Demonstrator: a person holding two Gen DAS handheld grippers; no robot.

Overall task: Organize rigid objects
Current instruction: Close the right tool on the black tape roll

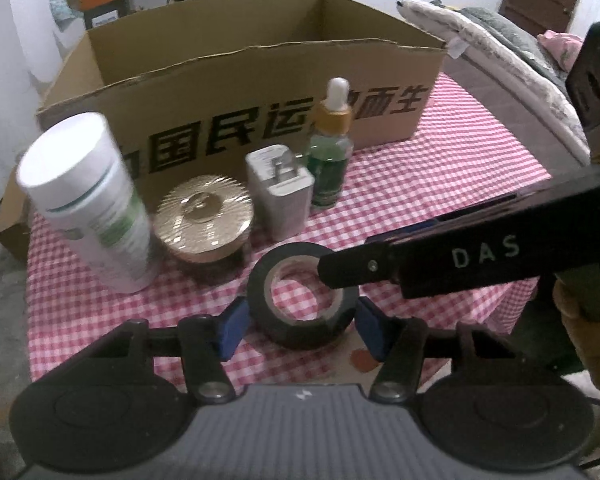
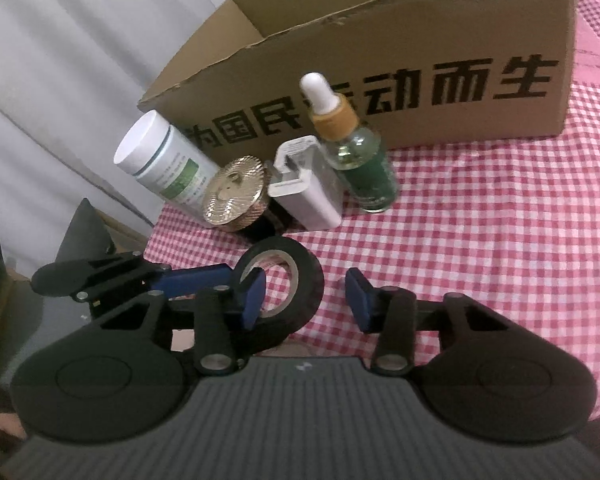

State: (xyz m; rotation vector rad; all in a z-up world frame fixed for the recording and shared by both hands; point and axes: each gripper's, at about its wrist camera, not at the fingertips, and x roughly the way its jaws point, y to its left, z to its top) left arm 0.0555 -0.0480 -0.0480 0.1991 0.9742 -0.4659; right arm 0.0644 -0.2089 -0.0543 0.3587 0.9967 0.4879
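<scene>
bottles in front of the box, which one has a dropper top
The green glass bottle, at the right end of the row beside the white charger. The white bottle at the left end has a plain flat cap.

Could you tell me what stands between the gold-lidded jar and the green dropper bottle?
The white charger stands between the gold-lidded jar and the green dropper bottle, clearest in the left wrist view.

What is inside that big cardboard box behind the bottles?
Only the bare brown inner walls of the cardboard box show. Its front wall hides the floor, so whether anything lies inside cannot be told. The dropper bottle and white bottle stand outside, in front.
</scene>
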